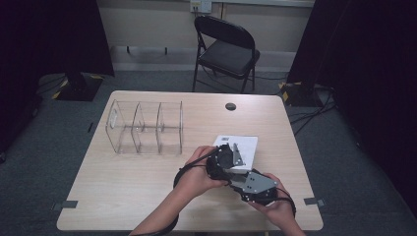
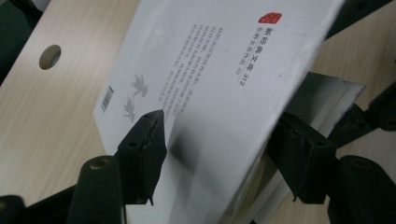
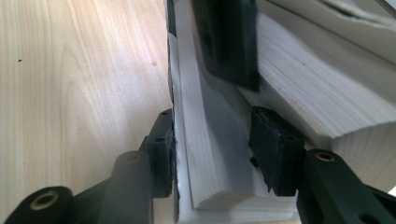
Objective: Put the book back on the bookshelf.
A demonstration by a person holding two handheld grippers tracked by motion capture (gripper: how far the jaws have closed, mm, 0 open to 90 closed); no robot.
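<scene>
Right of the clear organizer, I'm working a white book open on the table.
My book (image 1: 241,147) lies right of the organizer (image 1: 145,128), front cover lifted. My left gripper (image 2: 212,135) has partly open jaws straddling that cover, propping it up. My right gripper (image 3: 212,144) has partly closed jaws around a sheaf of pages at the book's near edge, apparently gripping it to part the pages.

One book (image 1: 242,147), one clear organizer (image 1: 145,128), one chair (image 1: 226,49).

A white paperback book (image 1: 241,147), back cover tilted up, pages fanned apart, lies right of centre on the table.
</scene>
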